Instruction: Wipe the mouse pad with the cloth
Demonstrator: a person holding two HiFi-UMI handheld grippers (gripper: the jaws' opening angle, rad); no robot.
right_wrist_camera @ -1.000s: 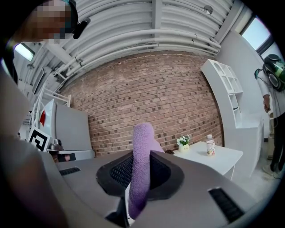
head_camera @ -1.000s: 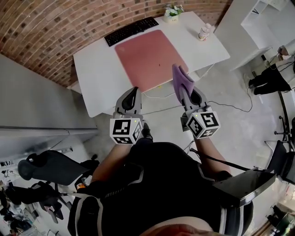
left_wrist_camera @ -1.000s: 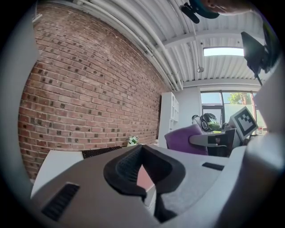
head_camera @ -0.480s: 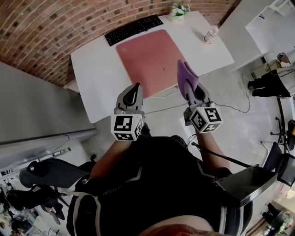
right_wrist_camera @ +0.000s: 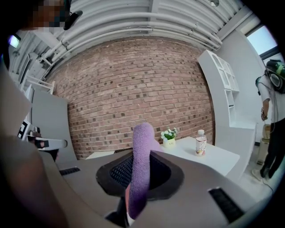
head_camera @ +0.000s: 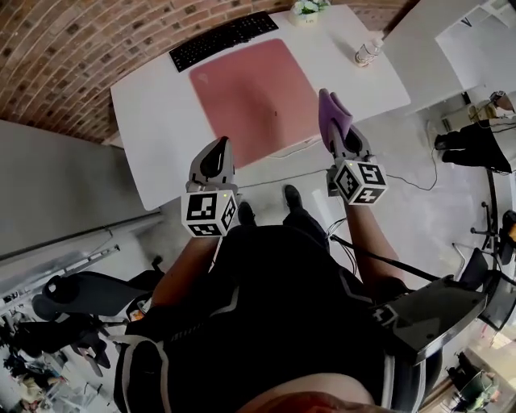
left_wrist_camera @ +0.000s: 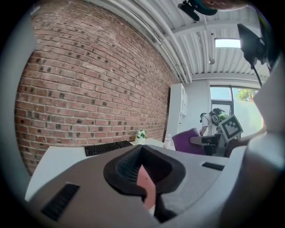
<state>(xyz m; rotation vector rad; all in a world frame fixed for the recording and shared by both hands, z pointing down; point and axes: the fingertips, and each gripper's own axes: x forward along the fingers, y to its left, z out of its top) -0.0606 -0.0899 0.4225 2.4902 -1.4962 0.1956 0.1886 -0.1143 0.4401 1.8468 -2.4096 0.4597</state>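
A pink mouse pad (head_camera: 250,93) lies on the white desk (head_camera: 157,137), just in front of a black keyboard (head_camera: 223,39). My right gripper (head_camera: 339,133) is shut on a purple cloth (head_camera: 333,115), held off the desk's near right edge; in the right gripper view the cloth (right_wrist_camera: 141,164) stands up between the jaws. My left gripper (head_camera: 214,157) hangs near the desk's front edge, left of the pad, its jaws closed with nothing in them. The left gripper view shows the pad (left_wrist_camera: 146,182) through the jaws and the right gripper (left_wrist_camera: 209,140) with the cloth beyond.
A small flower pot (head_camera: 305,10) and a bottle (head_camera: 367,52) stand on the desk's far right. A brick wall (head_camera: 81,48) runs behind the desk. A black office chair (head_camera: 89,294) is at the left, and a person (right_wrist_camera: 271,120) stands at the right by white shelves.
Both grippers have moved forward, closer to the desk's front edge, the left one drifting left. The cloth stays held in the right gripper.
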